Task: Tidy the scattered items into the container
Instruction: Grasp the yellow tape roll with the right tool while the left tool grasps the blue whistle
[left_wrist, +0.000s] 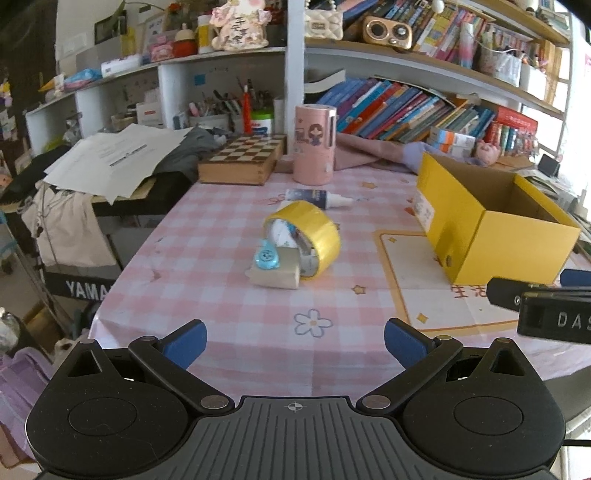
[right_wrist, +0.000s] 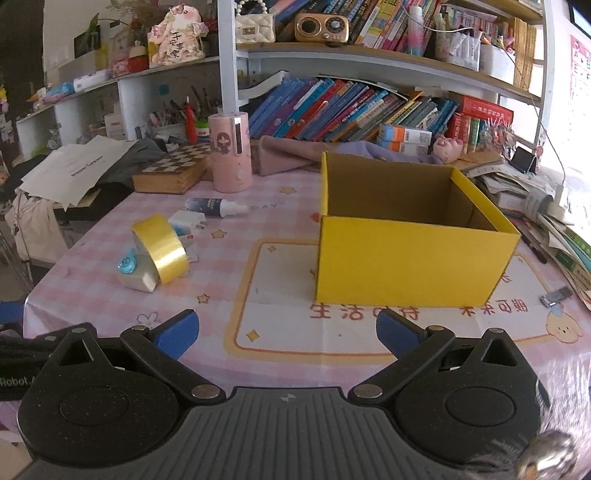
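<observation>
Left wrist view: my left tongs (left_wrist: 295, 343) gape empty, tape (left_wrist: 308, 236) ahead; right tongs (right_wrist: 287, 334) gape too, box (right_wrist: 410, 266) ahead.

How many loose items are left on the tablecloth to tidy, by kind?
Tape roll: 1
Small dropper bottle: 1
Blue round gadget: 1
Beige small box: 1
White card or packet: 1
Total: 5, none yet in the yellow box.

Tilted yellow tape roll (left_wrist: 308, 236) beside open yellow box (left_wrist: 517, 254)
</observation>
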